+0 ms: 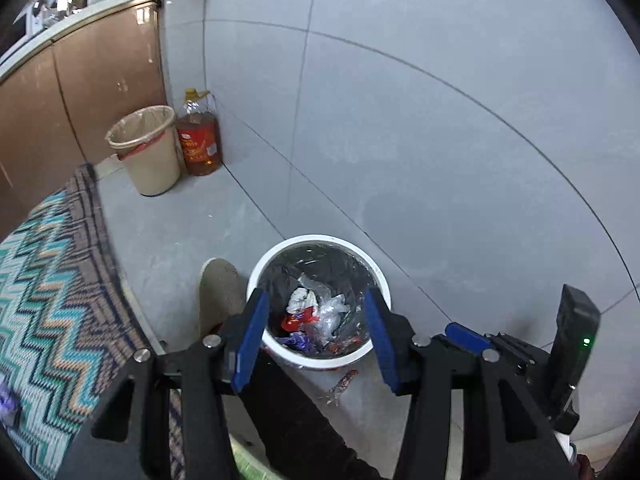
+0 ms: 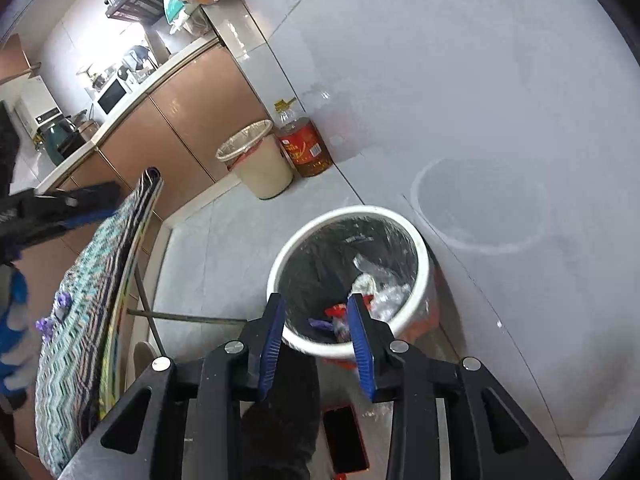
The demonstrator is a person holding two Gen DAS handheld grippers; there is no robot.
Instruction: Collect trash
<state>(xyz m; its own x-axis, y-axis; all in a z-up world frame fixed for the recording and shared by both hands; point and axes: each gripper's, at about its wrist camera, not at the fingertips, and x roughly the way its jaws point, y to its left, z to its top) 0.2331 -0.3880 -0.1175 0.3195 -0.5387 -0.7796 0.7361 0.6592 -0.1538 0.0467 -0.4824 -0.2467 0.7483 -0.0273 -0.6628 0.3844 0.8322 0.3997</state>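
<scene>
grey tiled floor (image 1: pixel 400 128) with dark grout lines, glossy brown cabinets (image 2: pixel 192 120) under a pale countertop (image 2: pixel 132 96), microwave (image 2: pixel 112 96) and kettle clutter up top, zigzag teal cloth (image 1: pixel 44 288) on the left, bright light glaring off the far wall

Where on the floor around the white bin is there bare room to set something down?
Bare tile lies between the white bin and the beige bin with its oil bottle. It is crowded in front of the white bin: a wrapper lies there, and a shoe stands beside it.
</scene>
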